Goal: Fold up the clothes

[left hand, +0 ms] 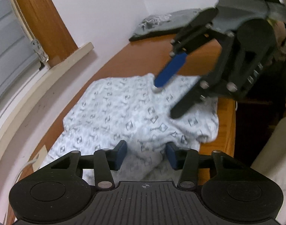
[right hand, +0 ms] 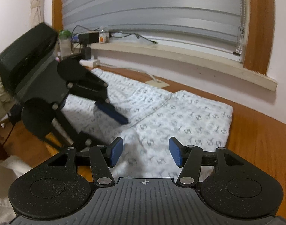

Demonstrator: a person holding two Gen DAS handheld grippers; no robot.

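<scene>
On a wooden table [left hand: 225, 116] under a window, spread flat, a white printed garment [left hand: 113, 116], partly folded, with a seam line running across it in the right wrist view [right hand: 152, 112] and its far edge squared off toward 2 o'clock. Left gripper [left hand: 145, 154] low over the cloth's near edge at 6 o'clock, blue pads [left hand: 120, 154] parted with fabric lying loose between them, released, pinching nothing. Seen again from the right wrist camera at 9 o'clock [right hand: 105, 127], tilted down onto the cloth, blurred, one blue pad out over the fabric. Right gripper [right hand: 145, 153] also spread wide at 6 o'clock of its own view, hovering above the garment's near half, gripping nothing. From the left wrist view, same right gripper [left hand: 166, 97] at 1 o'clock, angled steeply down, jaws apart, blue fingertip [left hand: 169, 71] touching or just above a puckered spot of cloth; contact hard to tell through blur. Farther back at 12 o'clock, a dark grey garment [left hand: 161, 24] piled against the white wall, well apart from the white one. Along the window sill [right hand: 180, 56] at 11 o'clock in the right wrist view, a bottle [right hand: 65, 43], a small black box [right hand: 87, 37] and cables. Closed grey blinds [right hand: 152, 9] above, wooden frame either side. Pale sleeve [right hand: 0, 86] at 9 o'clock edge
</scene>
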